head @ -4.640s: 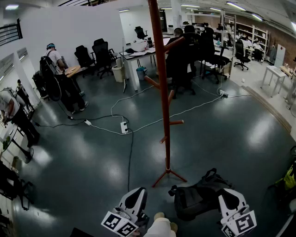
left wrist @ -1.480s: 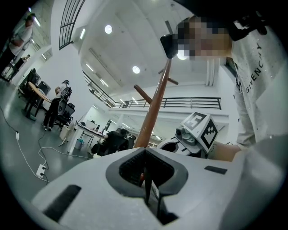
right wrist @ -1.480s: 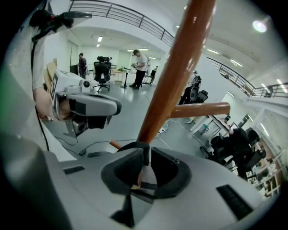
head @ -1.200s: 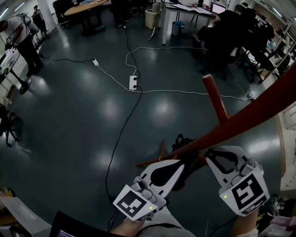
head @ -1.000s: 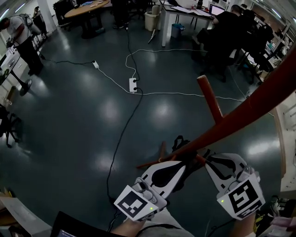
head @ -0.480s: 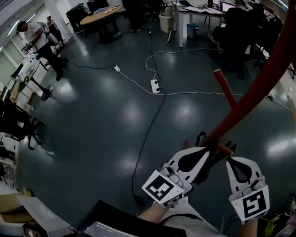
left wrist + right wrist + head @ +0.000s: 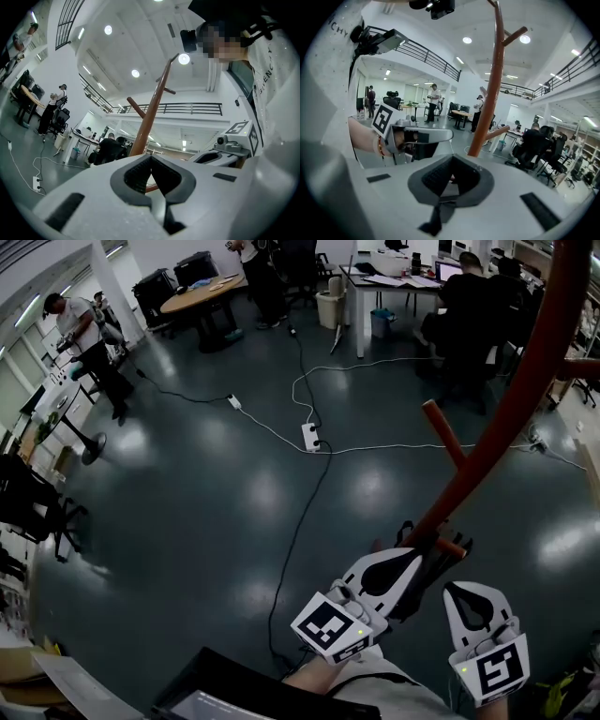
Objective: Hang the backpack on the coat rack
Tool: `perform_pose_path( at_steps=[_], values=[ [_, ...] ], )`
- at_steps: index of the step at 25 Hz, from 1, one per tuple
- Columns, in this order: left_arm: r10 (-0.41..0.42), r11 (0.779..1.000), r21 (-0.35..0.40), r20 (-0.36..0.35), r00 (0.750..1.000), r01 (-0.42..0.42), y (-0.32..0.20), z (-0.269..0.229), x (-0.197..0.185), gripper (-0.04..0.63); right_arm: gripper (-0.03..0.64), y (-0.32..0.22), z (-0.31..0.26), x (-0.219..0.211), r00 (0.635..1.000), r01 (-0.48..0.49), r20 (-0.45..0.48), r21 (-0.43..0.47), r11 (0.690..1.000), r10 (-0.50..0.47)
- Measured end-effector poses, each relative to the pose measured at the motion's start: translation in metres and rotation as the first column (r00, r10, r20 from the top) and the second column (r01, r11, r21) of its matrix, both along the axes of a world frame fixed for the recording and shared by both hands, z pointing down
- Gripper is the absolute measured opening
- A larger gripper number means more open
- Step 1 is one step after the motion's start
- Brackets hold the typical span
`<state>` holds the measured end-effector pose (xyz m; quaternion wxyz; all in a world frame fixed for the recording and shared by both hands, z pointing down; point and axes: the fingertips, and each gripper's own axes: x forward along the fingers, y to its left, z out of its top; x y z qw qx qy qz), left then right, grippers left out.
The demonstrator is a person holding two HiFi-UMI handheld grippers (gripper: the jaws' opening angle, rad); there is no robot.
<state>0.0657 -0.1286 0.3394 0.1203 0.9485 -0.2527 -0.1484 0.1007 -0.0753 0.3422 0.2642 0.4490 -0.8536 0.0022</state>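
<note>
The reddish-brown coat rack [image 7: 511, 409] rises at the right of the head view, with a bare peg [image 7: 442, 434] slanting up to the left. The black backpack [image 7: 424, 568] hangs close against the pole, mostly hidden behind my grippers. My left gripper [image 7: 415, 561] is shut on a black backpack strap [image 7: 165, 221], and its view looks up along the coat rack [image 7: 147, 122]. My right gripper [image 7: 469, 591] is shut on another black strap [image 7: 436, 218], with the coat rack [image 7: 490, 98] just beyond its jaws. Both grippers sit level with the low pegs.
White cables and a power strip [image 7: 309, 437] cross the dark floor. People sit at desks [image 7: 459, 296] behind the rack. A person [image 7: 80, 329] stands at the far left near a round table [image 7: 202, 292]. A dark chair [image 7: 28, 507] is at the left edge.
The backpack lay on the floor by the rack's base at first; now both grippers hold it up against the pole. Over the last second the grippers slid lower in view.
</note>
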Motion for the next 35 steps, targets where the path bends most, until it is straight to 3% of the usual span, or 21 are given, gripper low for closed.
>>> perform_pose_path(
  at_steps=[35],
  values=[
    [0.019,0.999,-0.036,0.007,1.0,-0.019,-0.01,0.013,0.019,0.009,0.017,0.004,0.013,0.014,1.0,-0.011,0.001,-0.024,1.0,0.011]
  ],
)
